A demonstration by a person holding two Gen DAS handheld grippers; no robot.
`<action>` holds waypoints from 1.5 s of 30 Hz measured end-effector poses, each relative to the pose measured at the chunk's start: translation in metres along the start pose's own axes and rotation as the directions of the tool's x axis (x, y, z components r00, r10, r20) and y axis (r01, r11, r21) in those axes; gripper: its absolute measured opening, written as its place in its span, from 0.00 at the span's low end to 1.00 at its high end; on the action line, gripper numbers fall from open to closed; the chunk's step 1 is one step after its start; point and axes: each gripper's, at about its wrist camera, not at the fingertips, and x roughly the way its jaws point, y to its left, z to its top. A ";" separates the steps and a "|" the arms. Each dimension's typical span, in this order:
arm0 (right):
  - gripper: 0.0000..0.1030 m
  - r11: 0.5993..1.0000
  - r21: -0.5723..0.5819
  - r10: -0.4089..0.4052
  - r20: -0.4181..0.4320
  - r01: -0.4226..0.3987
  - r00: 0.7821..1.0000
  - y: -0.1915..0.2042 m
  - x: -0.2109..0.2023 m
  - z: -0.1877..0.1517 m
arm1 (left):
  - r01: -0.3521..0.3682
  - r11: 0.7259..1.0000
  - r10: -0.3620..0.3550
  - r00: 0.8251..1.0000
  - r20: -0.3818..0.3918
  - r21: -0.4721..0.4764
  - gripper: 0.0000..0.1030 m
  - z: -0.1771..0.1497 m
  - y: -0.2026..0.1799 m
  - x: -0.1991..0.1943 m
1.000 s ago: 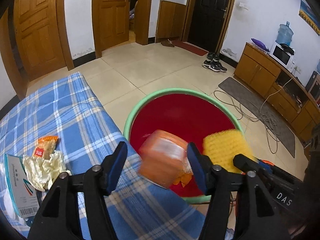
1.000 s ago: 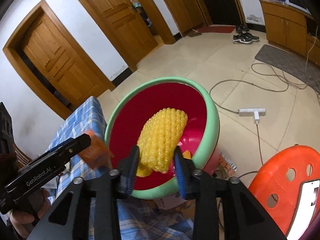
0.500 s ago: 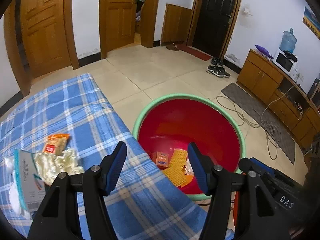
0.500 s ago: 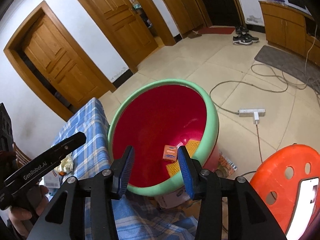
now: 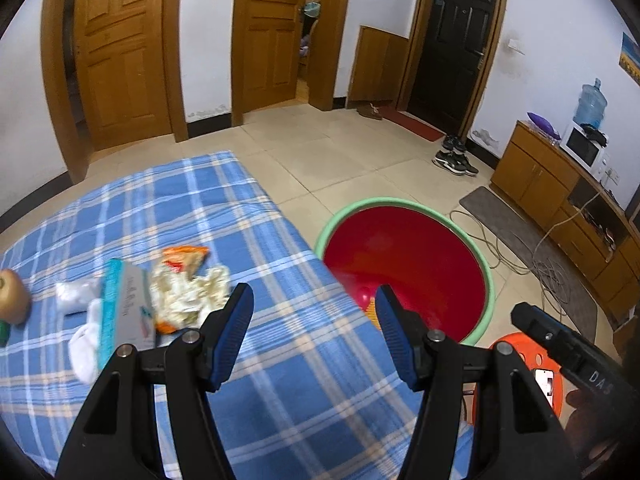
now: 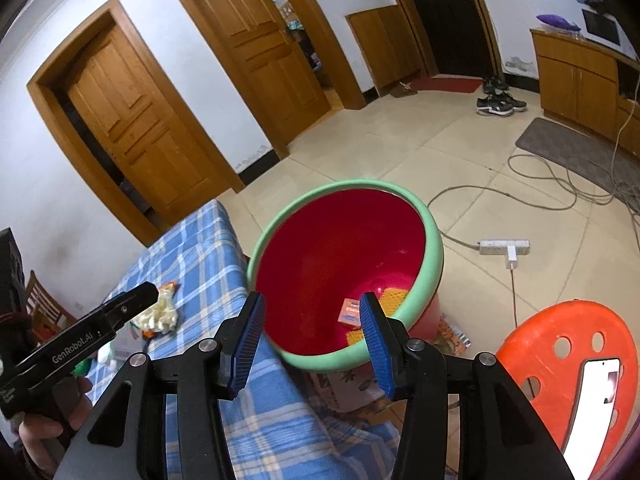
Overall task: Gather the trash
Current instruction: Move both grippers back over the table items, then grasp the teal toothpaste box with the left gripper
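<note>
A crumpled pale wrapper (image 5: 188, 298) and an orange packet (image 5: 185, 257) lie on the blue plaid counter (image 5: 248, 216) beside the red basin (image 5: 404, 264), while the left tool (image 5: 314, 332) and right tool (image 6: 310, 344) hover above, both spread wide and empty.

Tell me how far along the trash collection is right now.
Partly done: an orange packet and yellow mesh piece lie in the red basin. Nothing is in hand; the left gripper and right gripper are both open and empty. Left on the blue plaid cloth: crumpled wrapper, snack bag, teal-edged box.
</note>
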 end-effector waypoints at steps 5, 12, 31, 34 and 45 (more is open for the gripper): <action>0.49 1.000 -0.016 0.008 0.002 -0.008 1.000 0.011 -0.008 -0.002 | -0.026 0.999 0.026 0.999 0.024 -0.029 0.61 -0.004 0.016 -0.018; 0.49 0.999 -0.041 0.025 0.003 -0.025 1.000 0.026 -0.017 -0.010 | -0.062 0.996 0.066 0.997 0.048 -0.068 0.61 -0.013 0.040 -0.038; 0.49 0.990 -0.126 0.055 -0.051 -0.061 0.997 0.068 -0.006 -0.022 | -0.168 0.969 0.173 0.985 0.008 -0.179 0.61 -0.033 0.117 -0.033; 0.49 0.989 -0.137 0.052 -0.064 -0.060 0.997 0.071 0.000 -0.023 | -0.173 0.973 0.176 0.984 0.010 -0.152 0.61 -0.026 0.118 -0.026; 0.49 0.984 -0.165 0.057 -0.098 -0.073 0.994 0.084 0.017 -0.021 | -0.144 0.986 0.142 0.989 -0.031 -0.083 0.42 -0.005 0.124 0.010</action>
